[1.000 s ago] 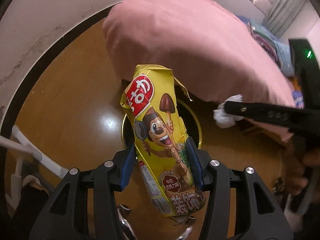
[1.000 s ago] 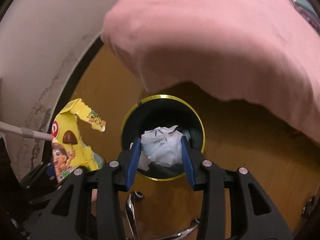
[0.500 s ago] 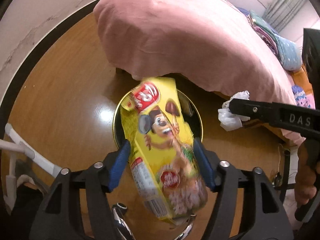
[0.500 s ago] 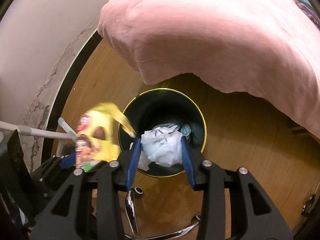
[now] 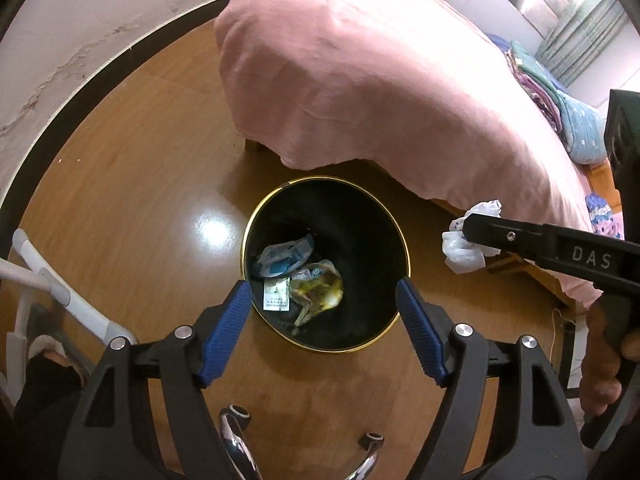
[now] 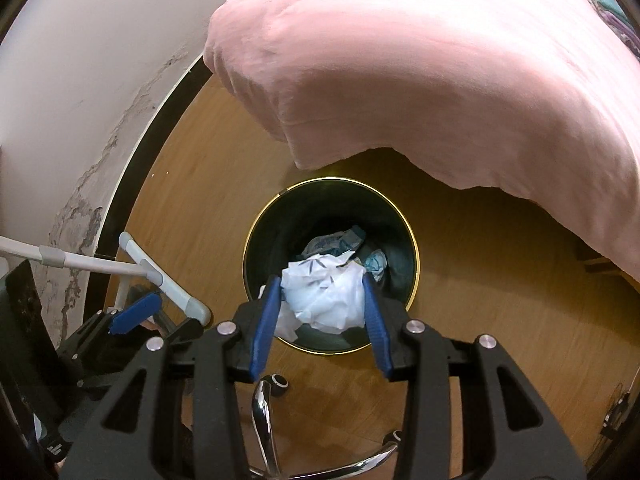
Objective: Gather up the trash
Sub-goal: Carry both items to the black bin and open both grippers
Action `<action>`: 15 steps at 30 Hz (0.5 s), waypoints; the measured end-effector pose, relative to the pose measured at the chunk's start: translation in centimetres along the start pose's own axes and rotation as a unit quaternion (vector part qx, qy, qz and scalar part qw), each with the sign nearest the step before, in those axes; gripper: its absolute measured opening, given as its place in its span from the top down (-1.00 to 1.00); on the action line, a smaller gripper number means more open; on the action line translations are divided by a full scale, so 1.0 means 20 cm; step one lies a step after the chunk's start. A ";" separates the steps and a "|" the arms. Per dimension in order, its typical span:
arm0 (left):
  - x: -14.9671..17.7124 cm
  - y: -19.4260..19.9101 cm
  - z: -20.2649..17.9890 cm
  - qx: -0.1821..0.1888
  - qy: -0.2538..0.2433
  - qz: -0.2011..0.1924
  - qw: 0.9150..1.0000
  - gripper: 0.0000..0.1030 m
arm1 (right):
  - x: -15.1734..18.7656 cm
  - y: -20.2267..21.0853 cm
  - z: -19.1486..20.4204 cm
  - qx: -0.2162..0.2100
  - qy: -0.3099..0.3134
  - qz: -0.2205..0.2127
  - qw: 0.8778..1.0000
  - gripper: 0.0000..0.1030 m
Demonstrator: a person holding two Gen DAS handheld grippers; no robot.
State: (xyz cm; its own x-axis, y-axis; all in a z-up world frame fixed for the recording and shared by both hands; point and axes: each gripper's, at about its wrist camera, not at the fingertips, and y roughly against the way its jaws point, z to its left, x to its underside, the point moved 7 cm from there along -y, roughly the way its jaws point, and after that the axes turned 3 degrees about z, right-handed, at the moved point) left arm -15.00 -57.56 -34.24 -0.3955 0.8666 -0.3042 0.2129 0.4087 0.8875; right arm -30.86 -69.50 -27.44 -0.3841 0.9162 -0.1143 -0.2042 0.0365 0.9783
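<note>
In the left view, the left gripper (image 5: 324, 304) was wide open with nothing in it, right above the black bin (image 5: 384, 216), and a yellow wrapper (image 5: 320, 292) lay inside the bin with other scraps. In the right view, the right gripper (image 6: 320, 300) squeezed a white bag (image 6: 324, 296) over the same bin (image 6: 412, 256), beside the pink blanket (image 6: 440, 72).

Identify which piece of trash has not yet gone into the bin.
The crumpled white plastic bag, clamped in the right gripper above the black bin. The blue-white wrapper and yellowish wrapper lie on the bin's bottom.
</note>
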 end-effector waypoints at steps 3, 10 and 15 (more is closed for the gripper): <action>0.00 0.04 0.01 -0.004 0.004 -0.010 1.000 -0.51 | 0.00 0.01 0.01 -0.004 -0.005 -0.002 1.000 0.00; -0.01 0.30 0.03 -0.013 0.019 -0.059 0.998 -0.68 | -0.03 0.12 0.07 0.001 0.009 -0.032 0.999 -0.20; -0.03 0.78 -0.01 -0.045 0.000 -0.130 0.990 -0.81 | -0.07 0.43 0.26 0.022 0.077 -0.109 0.991 -0.35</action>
State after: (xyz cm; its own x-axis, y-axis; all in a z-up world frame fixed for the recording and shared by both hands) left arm -11.59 -51.74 -20.13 -0.4271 0.7348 -0.5269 0.0237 0.5916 0.8058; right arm -27.27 -68.40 -18.00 -0.4680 0.8135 -0.3453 -0.2593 0.2471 0.9336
